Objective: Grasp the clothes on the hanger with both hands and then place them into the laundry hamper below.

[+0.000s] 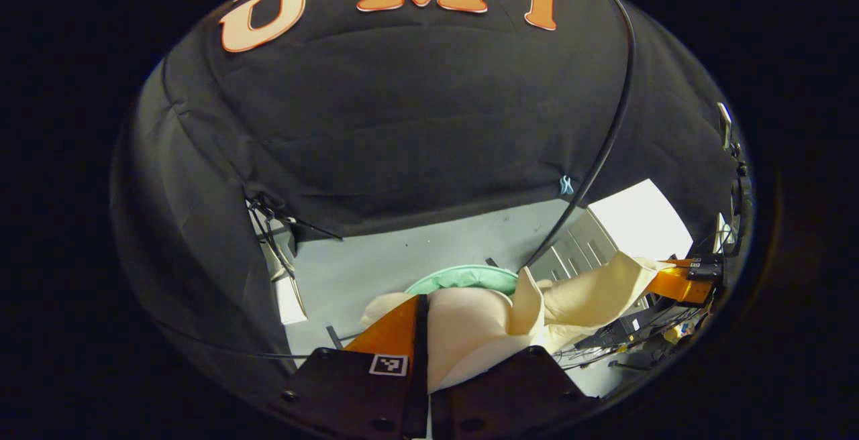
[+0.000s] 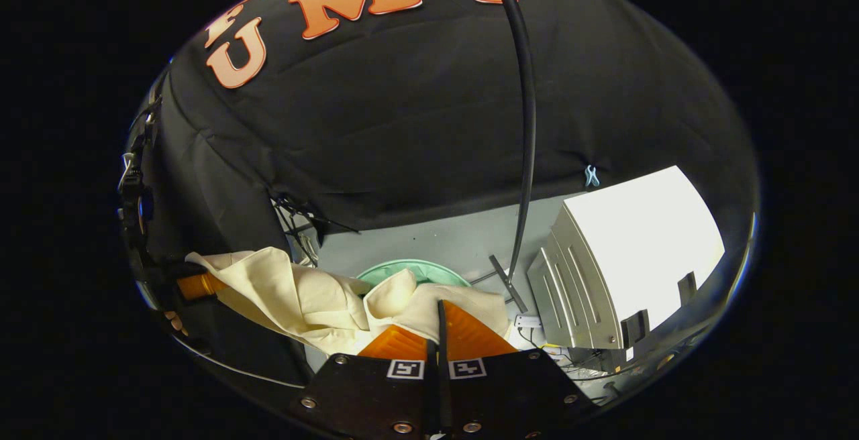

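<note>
left tool [image 1: 424,333]: fingers pressed together on a fold of cream cloth [image 1: 470,339], pointing forward and down | right tool [image 2: 439,336]: fingers closed with the cloth's other end between them, same tilt | each tool seen far off at the edge of the other's view, cloth hanging between them

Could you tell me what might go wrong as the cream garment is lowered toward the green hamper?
1. The cream garment stretches wide between the left gripper and right gripper, while the green hamper shows a small rim below; cloth may drape outside.
2. The black pole and its foot stand close beside the hamper, so trailing fabric might snag.
</note>
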A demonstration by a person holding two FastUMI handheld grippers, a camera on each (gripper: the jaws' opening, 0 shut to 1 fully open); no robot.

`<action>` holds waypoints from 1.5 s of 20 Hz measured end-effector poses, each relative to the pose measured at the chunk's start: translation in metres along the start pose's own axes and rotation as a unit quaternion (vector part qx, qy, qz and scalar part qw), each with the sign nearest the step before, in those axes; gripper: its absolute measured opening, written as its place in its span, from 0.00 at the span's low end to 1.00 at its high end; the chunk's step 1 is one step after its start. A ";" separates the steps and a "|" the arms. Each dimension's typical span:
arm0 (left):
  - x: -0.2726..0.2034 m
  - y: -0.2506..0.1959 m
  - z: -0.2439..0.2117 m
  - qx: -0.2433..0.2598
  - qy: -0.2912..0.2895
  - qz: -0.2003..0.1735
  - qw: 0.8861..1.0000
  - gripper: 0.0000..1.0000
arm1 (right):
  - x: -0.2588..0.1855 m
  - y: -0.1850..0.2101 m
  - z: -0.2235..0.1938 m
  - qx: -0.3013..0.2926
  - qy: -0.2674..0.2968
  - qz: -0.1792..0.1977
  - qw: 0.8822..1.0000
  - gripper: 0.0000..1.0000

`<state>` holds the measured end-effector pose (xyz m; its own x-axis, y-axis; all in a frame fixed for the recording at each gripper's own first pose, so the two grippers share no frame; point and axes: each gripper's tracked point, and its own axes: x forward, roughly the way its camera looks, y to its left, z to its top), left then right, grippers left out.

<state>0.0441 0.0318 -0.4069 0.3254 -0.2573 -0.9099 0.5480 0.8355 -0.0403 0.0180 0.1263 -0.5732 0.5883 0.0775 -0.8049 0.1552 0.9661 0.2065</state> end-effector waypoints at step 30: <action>-0.028 0.011 -0.037 -0.066 0.028 0.017 0.997 0.78 | -0.018 0.002 -0.037 -0.014 0.013 -0.062 0.998 0.78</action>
<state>0.0121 0.0662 -0.3972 0.2961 -0.2039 -0.9332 0.4306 0.9005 -0.0601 -0.0220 0.1363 -0.5787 0.5454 -0.0371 -0.8373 0.2032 0.9751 0.0891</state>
